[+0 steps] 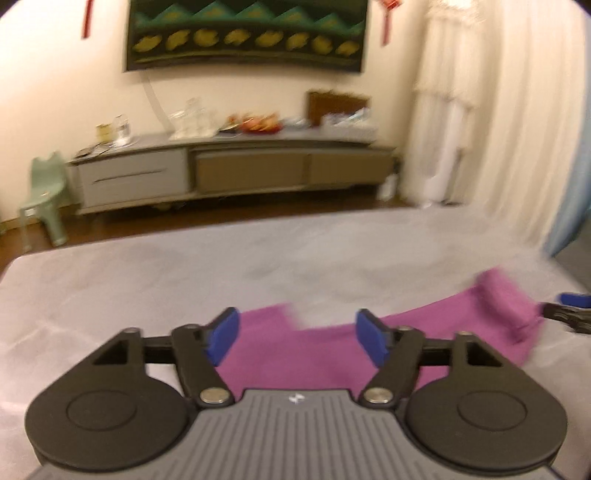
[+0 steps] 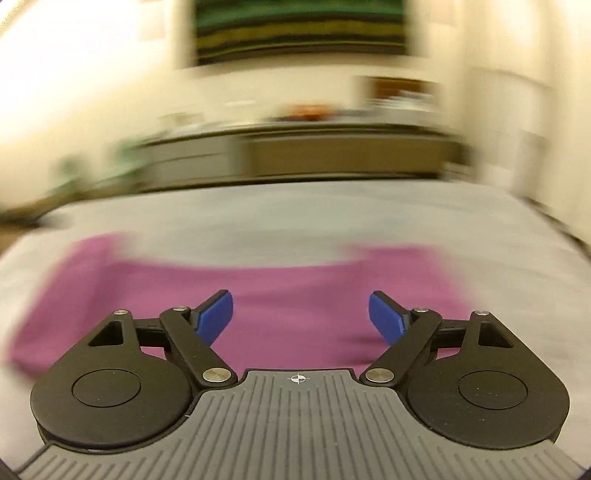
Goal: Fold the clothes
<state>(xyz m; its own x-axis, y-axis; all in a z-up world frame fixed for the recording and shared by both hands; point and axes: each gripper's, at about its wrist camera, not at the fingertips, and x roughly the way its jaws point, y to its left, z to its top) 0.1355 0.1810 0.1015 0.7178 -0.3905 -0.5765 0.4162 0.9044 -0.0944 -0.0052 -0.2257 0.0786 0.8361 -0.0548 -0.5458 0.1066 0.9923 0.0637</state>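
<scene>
A purple garment point(image 1: 314, 354) lies flat on a grey bed point(image 1: 184, 280). My left gripper point(image 1: 297, 332) is open and empty, held just above the garment's near left part. The garment's right end point(image 1: 506, 295) is rumpled upward. The right gripper's tip point(image 1: 569, 314) shows at the right edge of the left wrist view, beside that rumpled end. In the right wrist view, which is blurred, the garment point(image 2: 295, 291) spreads across the bed point(image 2: 295, 218), and my right gripper point(image 2: 301, 317) is open and empty above its near edge.
Beyond the bed's far edge is a wooden floor and a long low cabinet point(image 1: 236, 170) with bottles and dishes on it. A green child's chair point(image 1: 46, 195) stands at the left. Pale curtains point(image 1: 498, 110) hang at the right. A dark picture point(image 1: 247, 33) hangs on the wall.
</scene>
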